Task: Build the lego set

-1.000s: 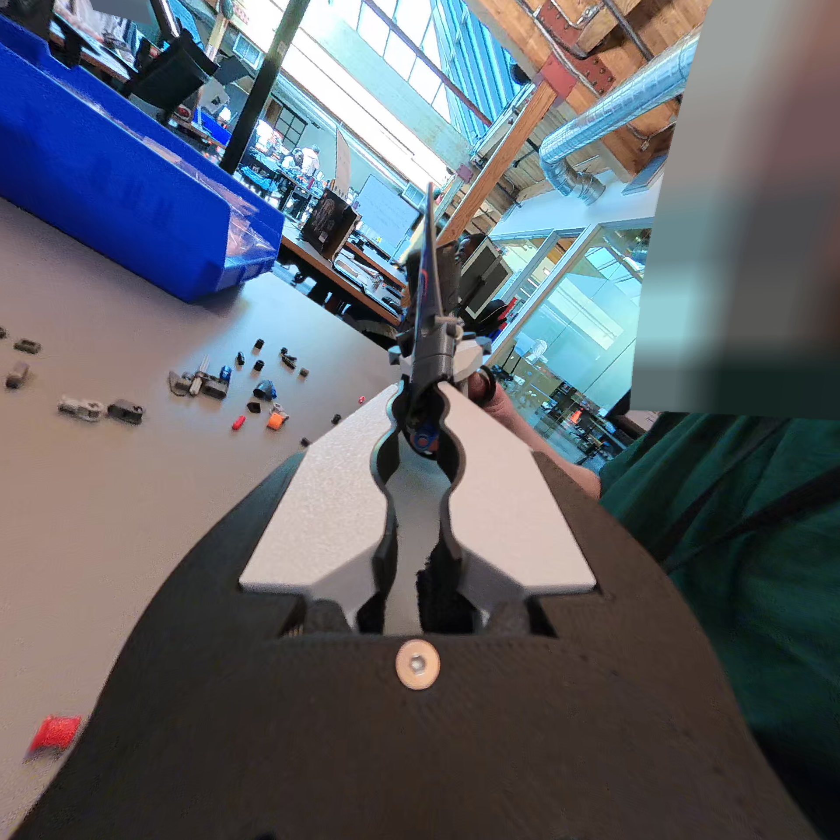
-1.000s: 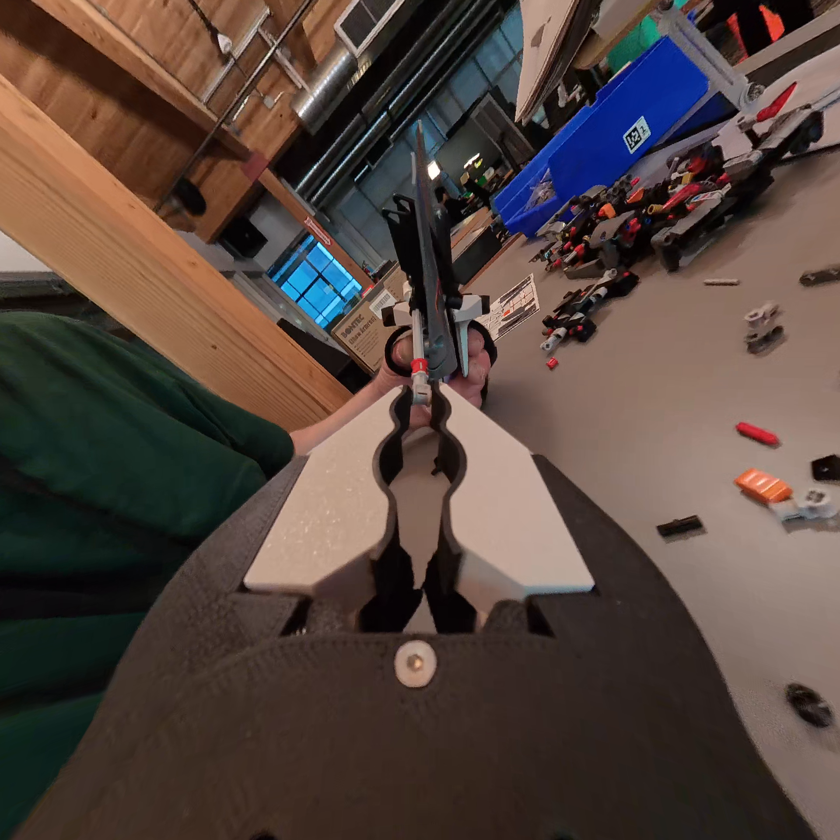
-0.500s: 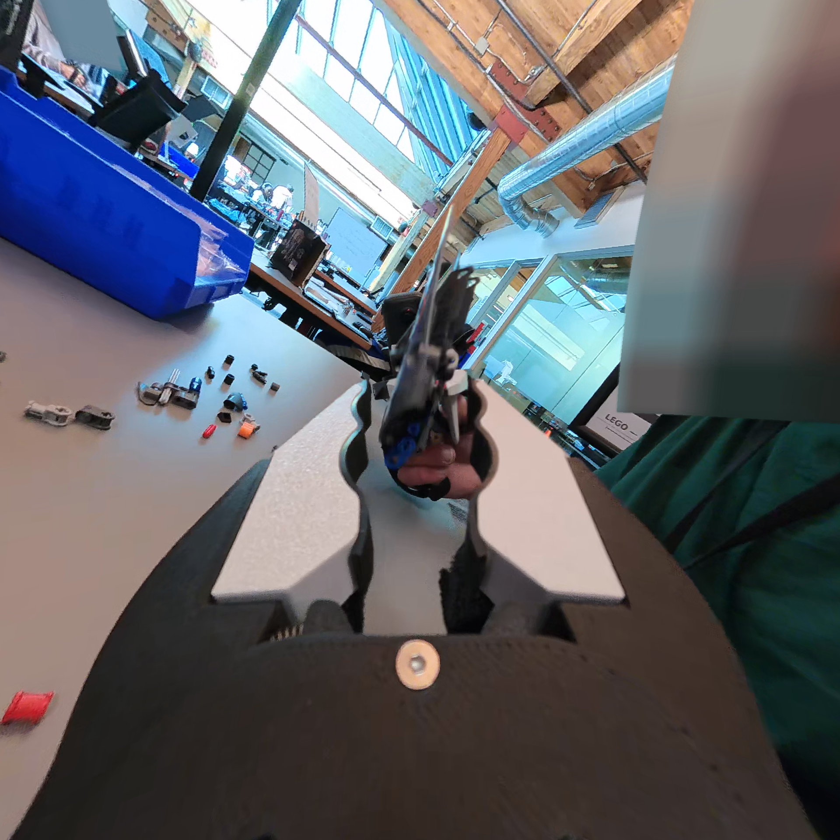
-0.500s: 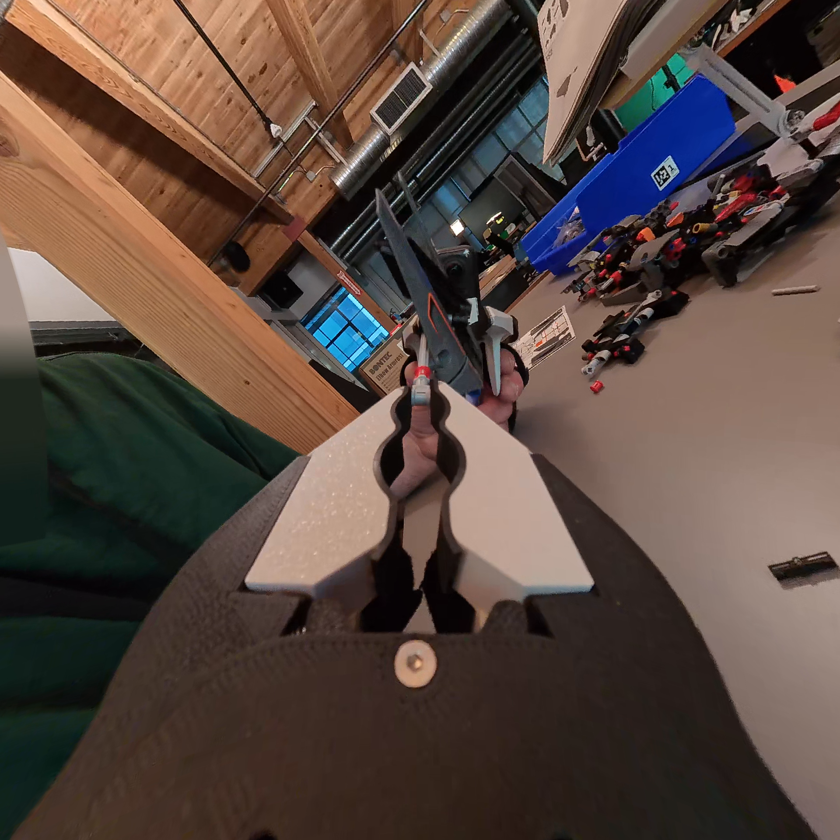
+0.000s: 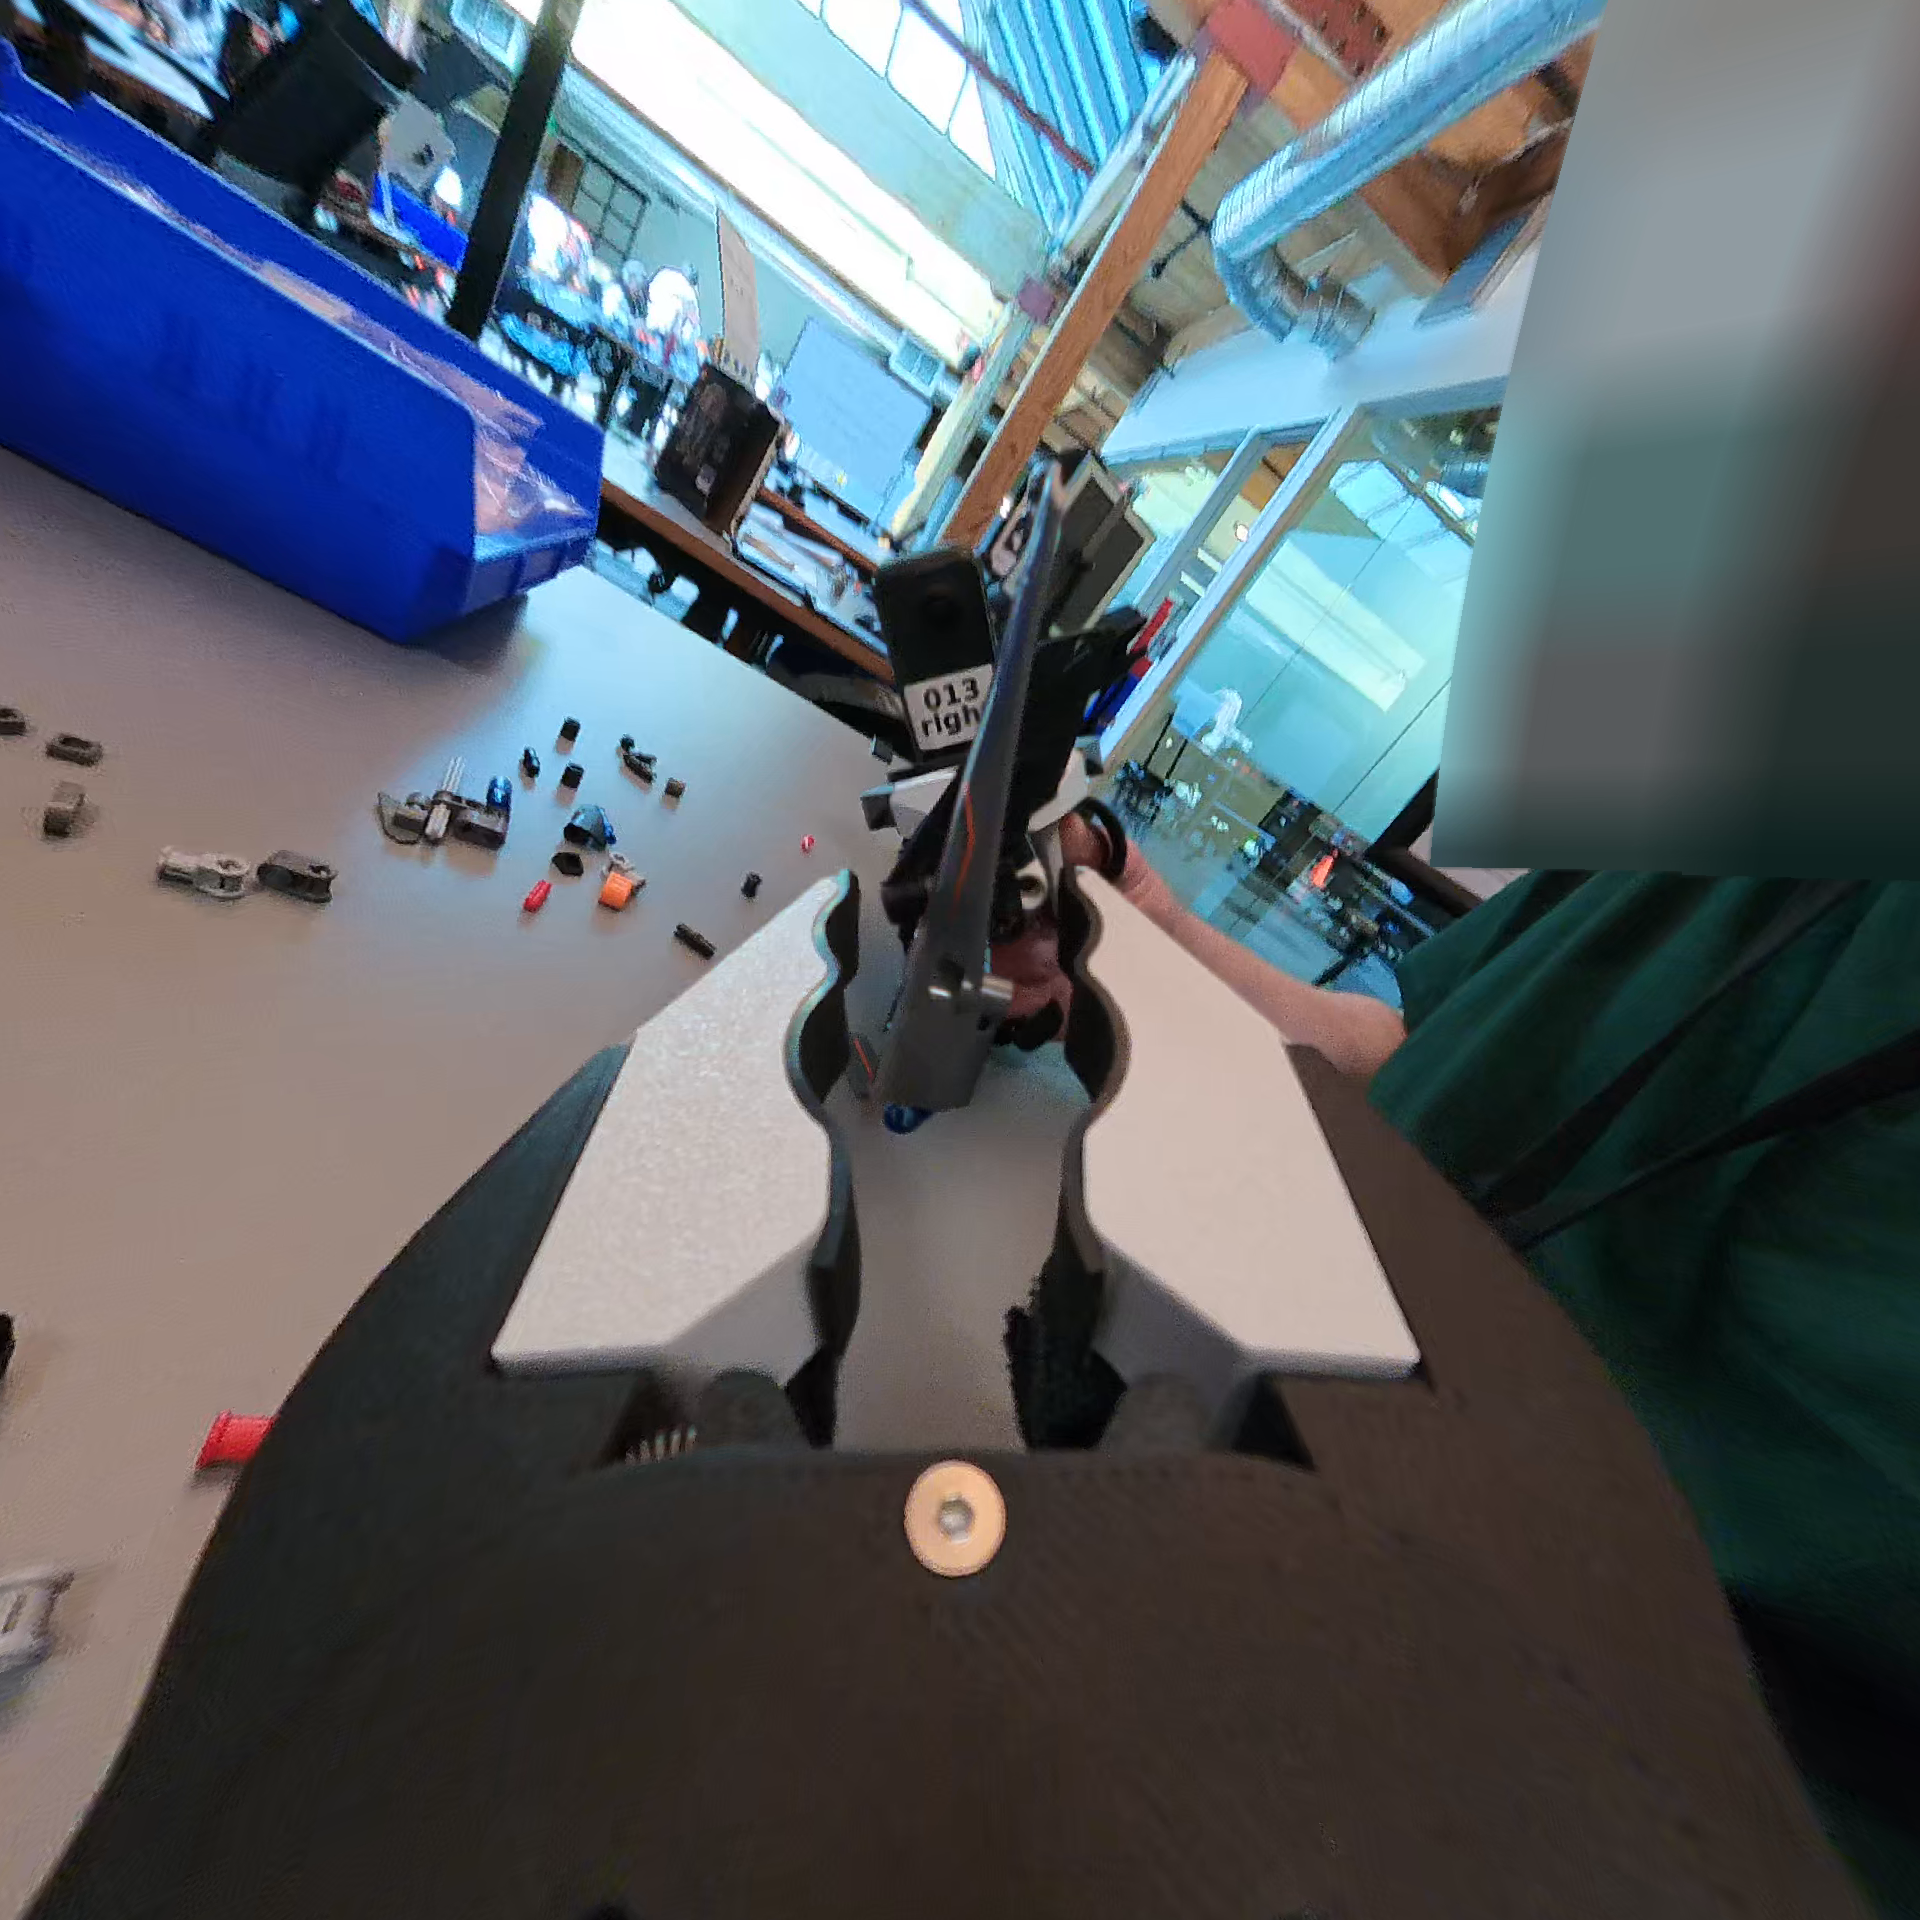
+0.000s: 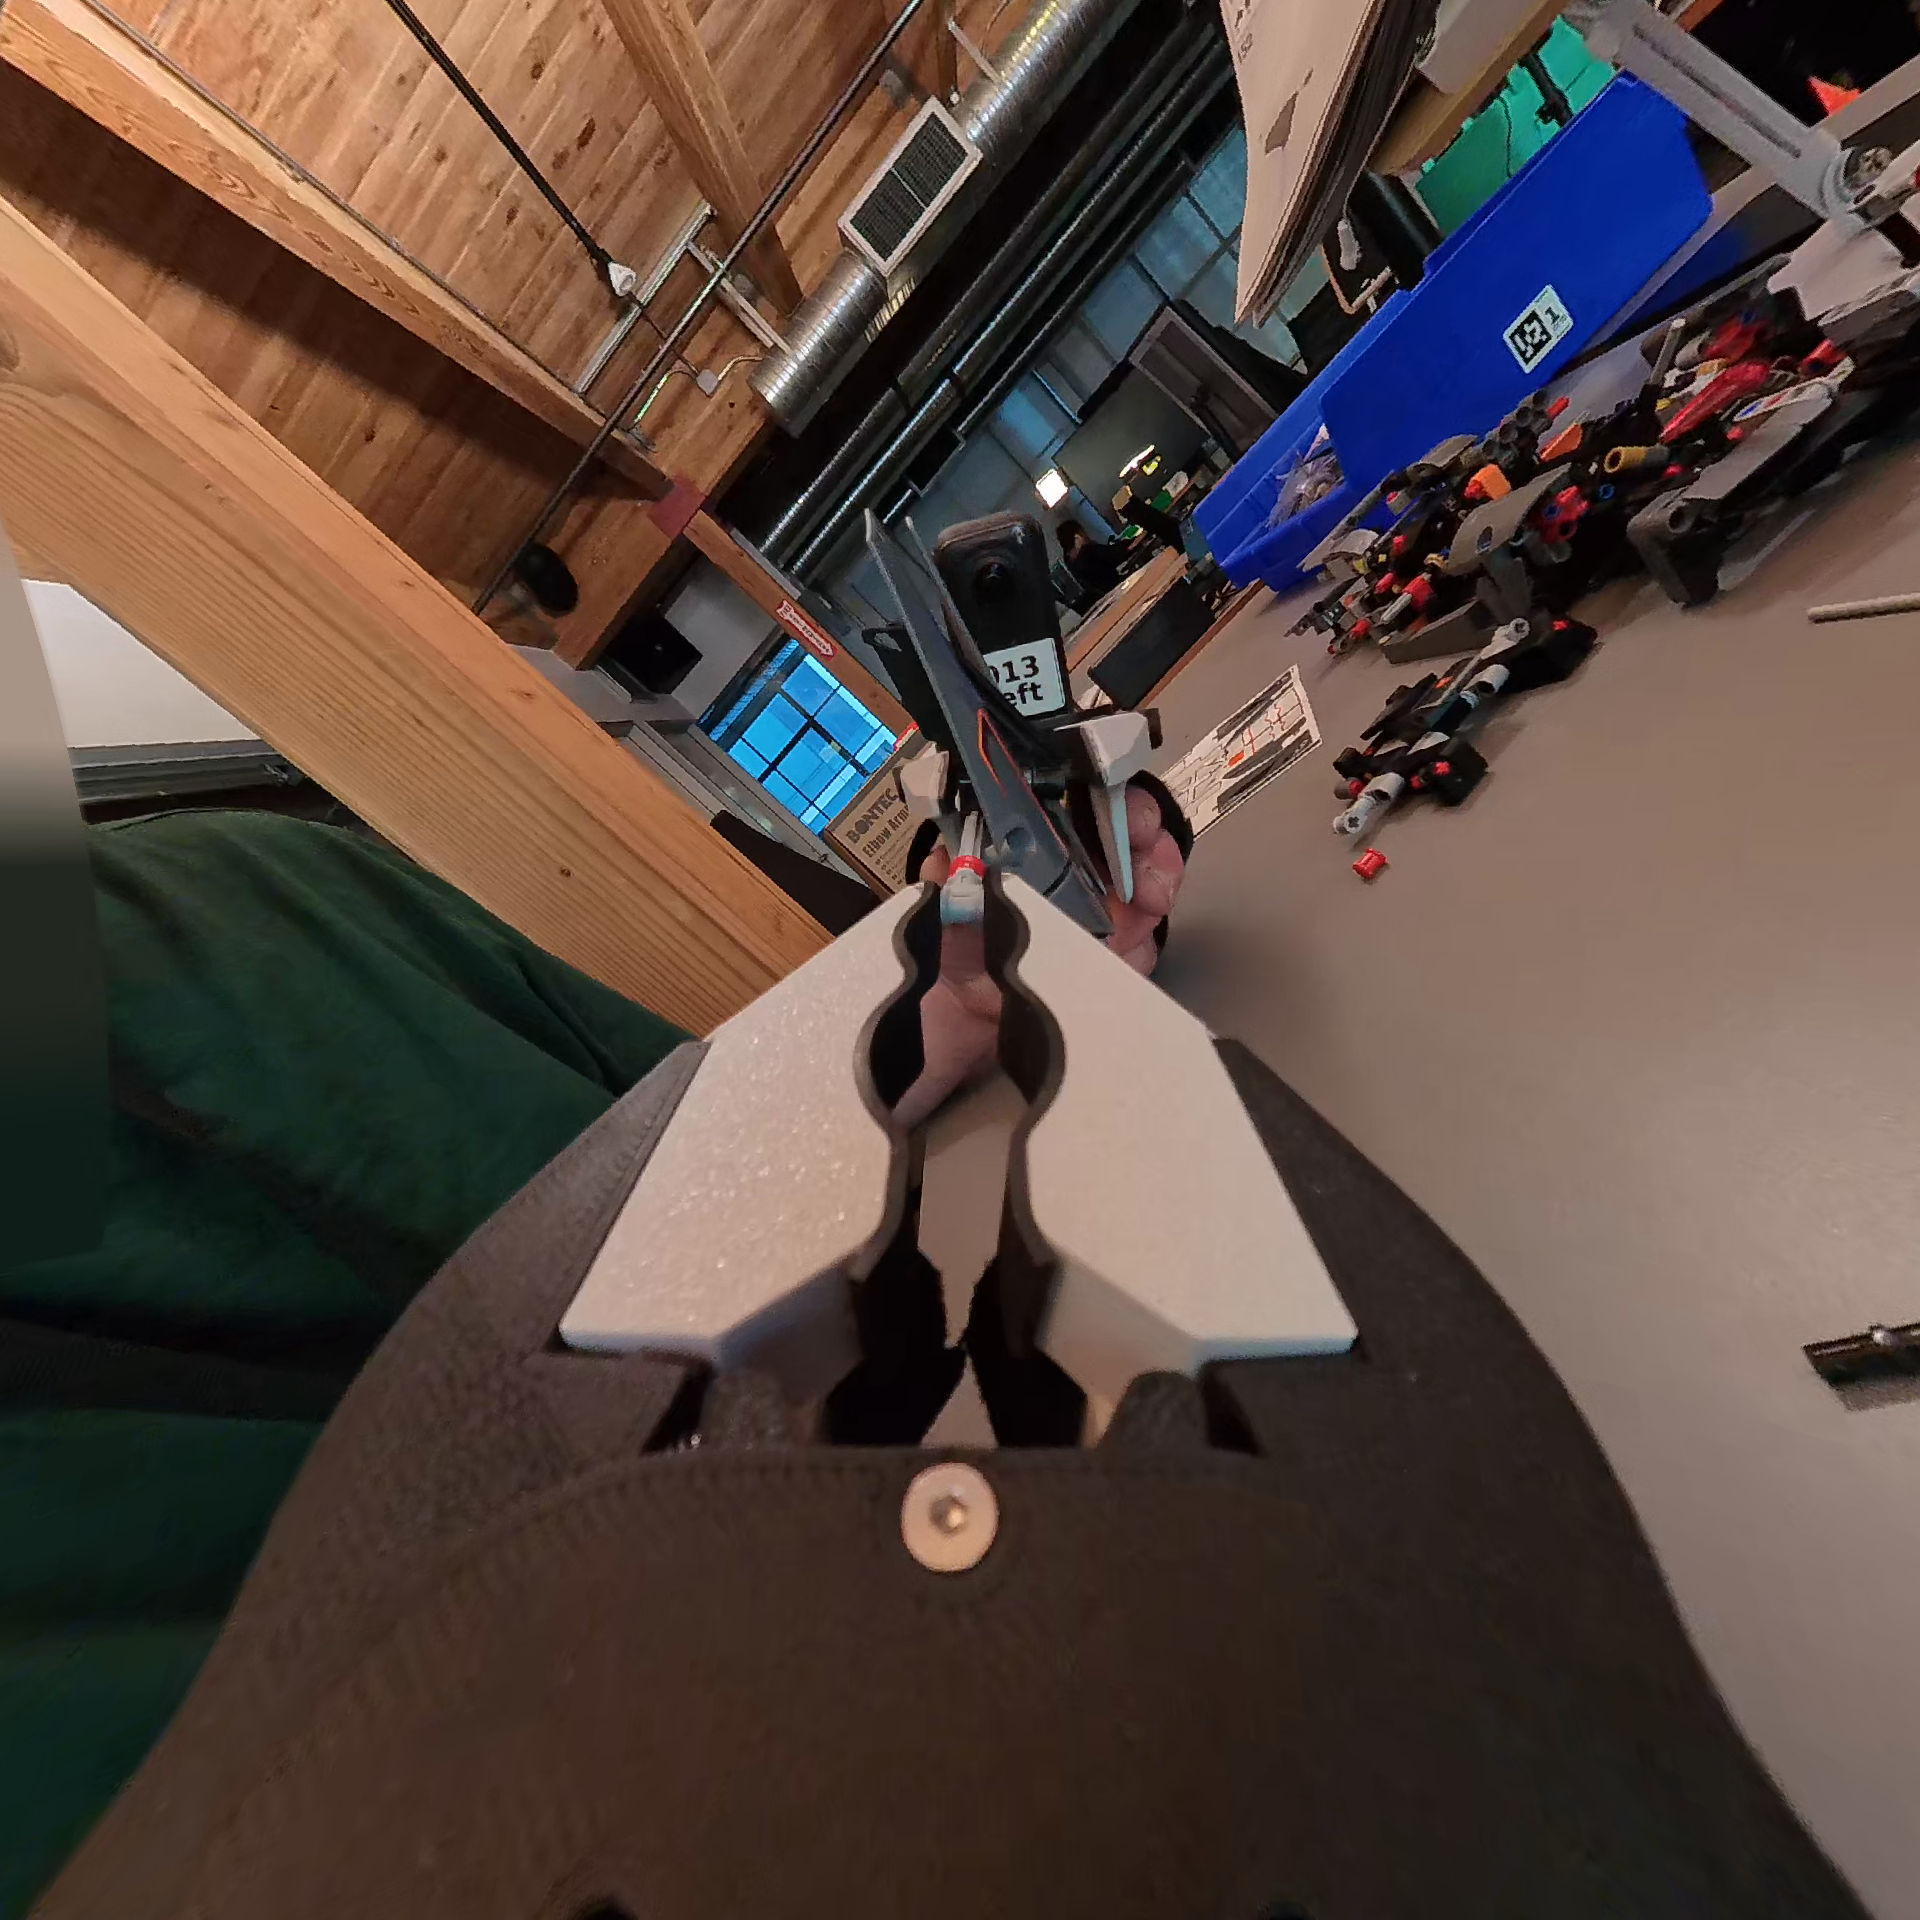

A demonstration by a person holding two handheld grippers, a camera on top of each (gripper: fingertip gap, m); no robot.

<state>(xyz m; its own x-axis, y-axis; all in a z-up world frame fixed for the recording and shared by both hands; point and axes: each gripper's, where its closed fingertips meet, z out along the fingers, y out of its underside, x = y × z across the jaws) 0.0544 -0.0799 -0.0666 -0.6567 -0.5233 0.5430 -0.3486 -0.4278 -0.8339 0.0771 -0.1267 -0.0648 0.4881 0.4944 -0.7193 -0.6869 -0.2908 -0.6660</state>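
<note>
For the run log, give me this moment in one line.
left gripper: open around model | right gripper: shut on model pin | loose parts on table

White-fingered black claw (image 5: 961, 997), dark green sleeve (image 5: 1662, 1091).

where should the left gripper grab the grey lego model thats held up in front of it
On the flat grey panel's lower end, judging by its pose: the lego model stands edge-on between the left gripper's open fingers, so closing straight from both sides should pinch the two broad faces. The right gripper is shut on a thin pin at its other side, so avoid that end.
</note>
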